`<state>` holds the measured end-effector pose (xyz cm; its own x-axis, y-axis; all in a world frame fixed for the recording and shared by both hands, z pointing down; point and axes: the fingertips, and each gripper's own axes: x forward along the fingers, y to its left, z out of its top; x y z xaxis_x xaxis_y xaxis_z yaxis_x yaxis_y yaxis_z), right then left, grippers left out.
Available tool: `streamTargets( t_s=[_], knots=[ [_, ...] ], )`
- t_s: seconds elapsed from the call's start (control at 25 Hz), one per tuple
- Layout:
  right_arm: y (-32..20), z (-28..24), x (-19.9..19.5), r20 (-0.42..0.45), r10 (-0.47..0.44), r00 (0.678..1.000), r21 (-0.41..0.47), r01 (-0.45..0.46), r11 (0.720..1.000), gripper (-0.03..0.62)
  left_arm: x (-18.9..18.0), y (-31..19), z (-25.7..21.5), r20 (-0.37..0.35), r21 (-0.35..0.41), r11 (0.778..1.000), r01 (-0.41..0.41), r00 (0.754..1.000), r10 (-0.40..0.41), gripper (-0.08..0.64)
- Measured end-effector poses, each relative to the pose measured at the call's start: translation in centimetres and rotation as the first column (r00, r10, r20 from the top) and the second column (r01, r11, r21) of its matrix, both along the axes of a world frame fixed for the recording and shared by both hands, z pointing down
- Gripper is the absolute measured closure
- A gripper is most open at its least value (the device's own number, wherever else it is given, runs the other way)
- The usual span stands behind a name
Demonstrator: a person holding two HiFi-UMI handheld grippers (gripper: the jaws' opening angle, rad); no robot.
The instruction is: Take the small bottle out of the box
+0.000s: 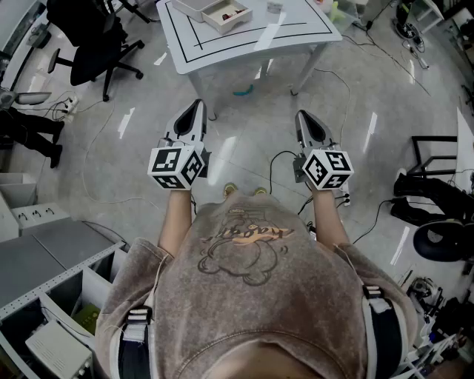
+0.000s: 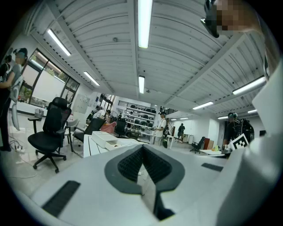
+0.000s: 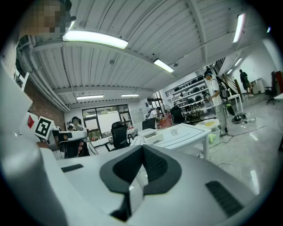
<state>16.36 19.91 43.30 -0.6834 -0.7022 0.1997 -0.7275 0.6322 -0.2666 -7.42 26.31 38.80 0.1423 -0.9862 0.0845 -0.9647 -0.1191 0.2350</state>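
Observation:
An open white box [image 1: 219,13] lies on the white table [image 1: 296,33] at the top of the head view, some way ahead of me, with small dark red items inside; I cannot make out the small bottle. My left gripper [image 1: 197,104] and right gripper [image 1: 302,115] are held side by side over the floor, short of the table, both pointing toward it. Both are shut with nothing between the jaws. In the left gripper view the left gripper [image 2: 142,150] points at the box [image 2: 106,140]. In the right gripper view the box [image 3: 151,135] sits beyond the right gripper [image 3: 142,149].
A black office chair [image 1: 92,44] stands left of the table. Cables trail across the floor [image 1: 296,159], and a green item [image 1: 244,91] lies under the table. Grey shelving [image 1: 52,296] is at my lower left. Other people [image 2: 162,128] stand far off in the room.

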Motion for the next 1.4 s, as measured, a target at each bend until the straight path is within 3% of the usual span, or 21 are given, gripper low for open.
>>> streamTargets(
  t_s=[0.24,0.48,0.84,1.4],
  knots=[
    [-0.2,-0.6,-1.1,0.008,-0.001,1.000,0.002,0.001,1.000,0.606,-0.2,-0.5,-0.1,0.000,-0.001,1.000,-0.018,1.000,0.018,0.558],
    [0.0,-0.9,-1.4,0.072,0.008,0.997,0.016,-0.009,1.000,0.606,-0.1,-1.1,0.5,-0.001,-0.001,0.998,-0.057,0.998,0.057,0.558],
    [-0.8,-0.9,-1.1,0.083,0.075,0.994,0.009,-0.076,0.997,0.606,-1.8,-2.0,0.4,-0.001,0.018,0.997,-0.081,0.997,0.081,0.558],
    [-9.0,0.6,-3.5,0.080,0.038,0.996,-0.001,-0.038,0.999,0.604,-2.9,-10.0,0.5,0.014,0.017,0.997,-0.079,0.997,0.079,0.558]
  ],
)
